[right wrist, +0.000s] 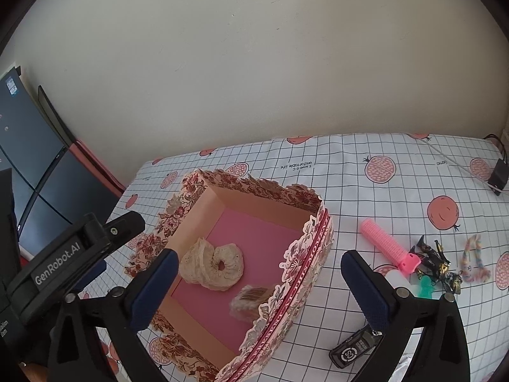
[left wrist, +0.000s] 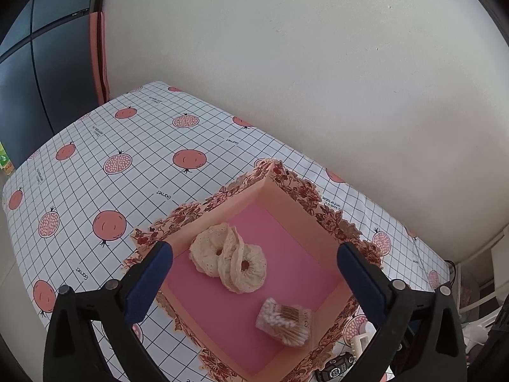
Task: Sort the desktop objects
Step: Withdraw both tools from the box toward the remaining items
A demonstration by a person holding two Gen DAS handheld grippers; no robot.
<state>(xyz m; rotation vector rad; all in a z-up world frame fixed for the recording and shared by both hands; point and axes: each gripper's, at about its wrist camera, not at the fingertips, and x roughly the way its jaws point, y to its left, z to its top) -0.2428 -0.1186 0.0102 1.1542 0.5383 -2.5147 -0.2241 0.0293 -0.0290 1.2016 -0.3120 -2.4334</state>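
Both the left gripper [left wrist: 254,281] and right gripper [right wrist: 259,289] stand fully open and empty above the floral box [right wrist: 305,254], which already holds scrunchies [right wrist: 211,267] and cotton swabs [left wrist: 283,321]; the pink roller [right wrist: 389,245] at three o'clock warrants a mid-barrel grip.

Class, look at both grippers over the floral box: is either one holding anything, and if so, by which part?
Nothing is held. The left gripper and right gripper both stand wide open and empty above the box; the scrunchies and cotton swab pack lie loose inside it.
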